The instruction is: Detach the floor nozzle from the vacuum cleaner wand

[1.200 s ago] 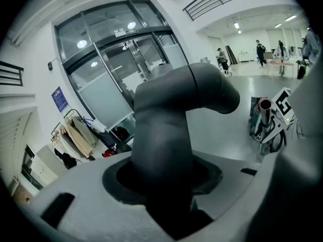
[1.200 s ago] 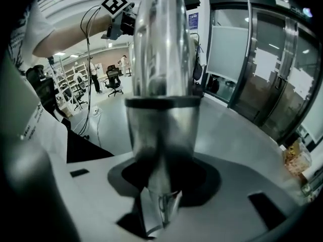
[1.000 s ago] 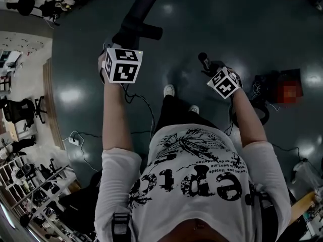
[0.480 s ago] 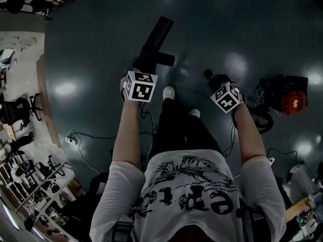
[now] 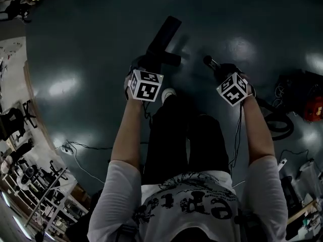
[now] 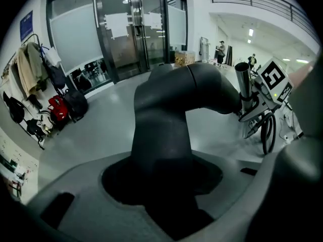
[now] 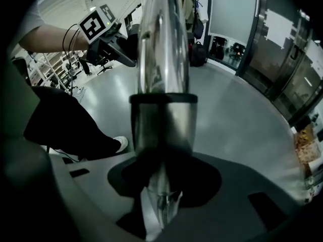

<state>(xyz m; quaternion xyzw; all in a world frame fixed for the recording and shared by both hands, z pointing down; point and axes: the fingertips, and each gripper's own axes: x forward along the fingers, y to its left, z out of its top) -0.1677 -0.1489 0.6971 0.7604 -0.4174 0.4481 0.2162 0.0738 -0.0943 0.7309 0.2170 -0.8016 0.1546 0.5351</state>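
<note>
Head view: left gripper (image 5: 147,68) clenched on nozzle (image 5: 164,37), right gripper (image 5: 221,72) clenched on wand (image 5: 208,61). Both held out over the floor (image 5: 86,39) ahead of the legs, nozzle to the left, wand tip to the right, a clear gap between them.

Left gripper view: nozzle neck seated between the jaws, rising and then bending toward the wand. Neck end looks close to the tube from that angle, but the head view shows the two apart.

Right gripper view: wand running straight out between the jaws, gripped on the near side of its dark collar.

Step, as a judgement: separation looks done, no joint left to pull. Probably only parking the two parts remains. Next move calls for:
- firm grip on both
- each piece brought down to the floor without knocking the other
- clear of the shoe (image 5: 169,92)
- release only once each piece rests steady

Nozzle: matte dark grey plastic, T-shaped from above, thick elbow neck.

Wand: bright polished metal tube, mirror-like, dark band round it. Slick surface, so likely to slide in the jaws if the grip eases.
</note>
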